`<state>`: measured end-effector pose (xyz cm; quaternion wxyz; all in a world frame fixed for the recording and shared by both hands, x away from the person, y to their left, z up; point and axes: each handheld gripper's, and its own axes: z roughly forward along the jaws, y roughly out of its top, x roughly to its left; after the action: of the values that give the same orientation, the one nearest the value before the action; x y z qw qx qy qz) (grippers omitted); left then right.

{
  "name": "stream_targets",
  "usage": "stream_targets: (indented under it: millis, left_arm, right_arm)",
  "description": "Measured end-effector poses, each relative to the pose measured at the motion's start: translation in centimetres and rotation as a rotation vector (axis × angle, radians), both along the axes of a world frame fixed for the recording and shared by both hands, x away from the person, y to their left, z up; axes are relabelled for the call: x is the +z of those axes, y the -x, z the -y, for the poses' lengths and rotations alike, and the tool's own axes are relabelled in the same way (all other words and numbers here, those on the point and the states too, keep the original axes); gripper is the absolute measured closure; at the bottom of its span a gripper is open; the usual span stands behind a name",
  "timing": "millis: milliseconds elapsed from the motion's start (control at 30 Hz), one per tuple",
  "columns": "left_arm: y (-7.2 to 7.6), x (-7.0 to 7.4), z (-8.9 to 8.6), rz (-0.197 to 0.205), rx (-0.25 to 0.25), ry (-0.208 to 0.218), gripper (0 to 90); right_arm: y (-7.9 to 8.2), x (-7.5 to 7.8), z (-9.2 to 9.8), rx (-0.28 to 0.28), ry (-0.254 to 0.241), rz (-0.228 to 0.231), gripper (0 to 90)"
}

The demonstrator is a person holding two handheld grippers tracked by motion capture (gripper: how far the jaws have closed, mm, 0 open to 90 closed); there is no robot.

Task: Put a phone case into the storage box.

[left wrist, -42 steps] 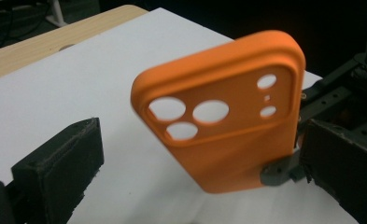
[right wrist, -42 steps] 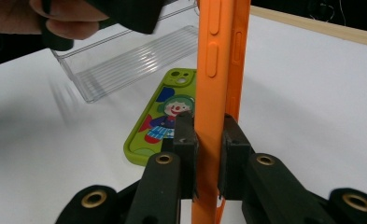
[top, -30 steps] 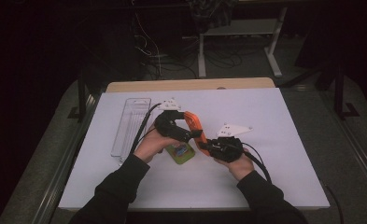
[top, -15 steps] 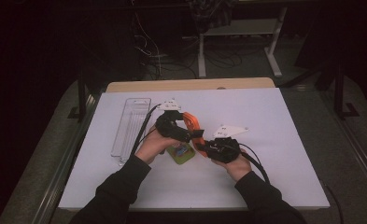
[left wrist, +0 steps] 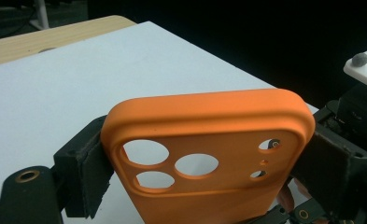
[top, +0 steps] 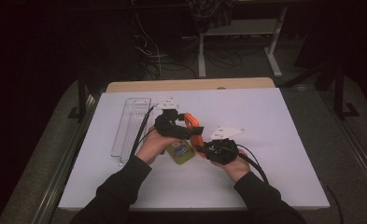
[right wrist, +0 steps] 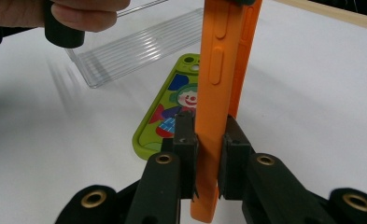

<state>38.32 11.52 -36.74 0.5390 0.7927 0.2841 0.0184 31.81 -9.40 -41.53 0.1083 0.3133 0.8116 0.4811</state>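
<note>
An orange phone case [top: 193,127] is held up off the table between both hands. My left gripper [left wrist: 209,163] spans the case [left wrist: 209,135] across its width at the camera-hole end. Its jaws have just been closing, and a pad now sits against each long edge. My right gripper [right wrist: 208,144] is shut on the thin side wall of the case [right wrist: 216,84], near its buttons. In the high view the left gripper [top: 188,126] is behind the case and the right gripper [top: 201,148] at its near end.
A green phone case with a clown picture [top: 181,152] [right wrist: 169,114] lies flat on the white table [top: 274,121] under the hands. A clear ribbed plastic tray [top: 130,123] [right wrist: 139,49] lies at the left. A wooden strip [top: 190,85] runs along the far edge.
</note>
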Motion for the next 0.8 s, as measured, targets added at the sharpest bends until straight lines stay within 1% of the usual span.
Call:
stream_targets:
  millis: [67,167,200,233,333,367,400,433,467,500,533,567,633,700,733,800]
  left_arm:
    - [0.1,0.0,0.0,0.001,0.002,0.004,13.9]
    - [0.1,0.1,0.0,0.011,-0.007,-0.006,15.0]
    - [0.2,0.1,0.1,0.013,-0.005,-0.002,15.4]
    - [0.2,0.2,0.1,0.015,-0.007,-0.009,15.8]
    - [0.3,0.2,0.2,0.03,-0.006,0.0,16.4]
    - [0.3,0.2,0.2,0.03,-0.006,-0.008,16.4]
    - [0.3,0.3,0.2,0.04,0.002,-0.017,16.4]
    - [0.3,0.4,0.2,0.053,0.006,-0.034,16.5]
    - [0.3,0.5,0.1,0.055,0.01,-0.037,16.5]
    - [0.1,0.6,0.0,0.057,0.011,-0.032,16.5]
    - [0.0,0.7,-0.2,0.058,0.012,-0.038,16.5]
    - [-0.1,0.8,-0.3,0.055,0.019,-0.053,16.5]
    - [-0.3,1.2,-0.6,0.067,0.027,-0.078,16.5]
    - [-0.6,1.5,-0.7,0.06,0.037,-0.068,16.5]
    - [-0.7,1.8,-0.8,0.061,0.043,-0.071,16.4]
    - [-1.0,2.3,-1.0,0.066,0.046,-0.085,16.4]
  right_arm:
    - [0.0,0.0,0.0,0.0,0.003,0.003,78.6]
    - [0.0,0.0,0.0,0.001,0.007,0.005,78.6]
    - [0.0,0.0,0.0,0.002,0.008,0.004,78.5]
    - [0.0,0.0,0.0,0.003,0.01,0.007,78.5]
    - [0.0,-0.1,-0.1,0.001,0.011,0.003,77.7]
    - [0.0,-0.1,-0.1,0.001,0.011,0.003,77.7]
    - [0.0,-0.1,0.0,0.001,0.012,0.01,75.7]
    - [0.0,-0.1,0.0,0.004,0.012,0.007,70.1]
    - [0.1,0.0,0.1,0.0,0.016,-0.002,64.8]
    - [0.2,0.0,0.2,-0.005,0.019,0.003,60.0]
    - [0.3,0.1,0.3,-0.001,0.017,-0.005,55.6]
    - [0.4,0.1,0.6,0.002,0.021,-0.012,52.0]
    - [0.5,0.1,1.2,-0.001,0.029,-0.013,46.0]
    - [0.6,0.1,2.0,-0.012,0.035,-0.021,39.0]
    - [0.6,0.2,2.4,-0.016,0.036,-0.034,36.1]
    - [0.6,0.2,3.1,-0.03,0.048,-0.045,29.3]
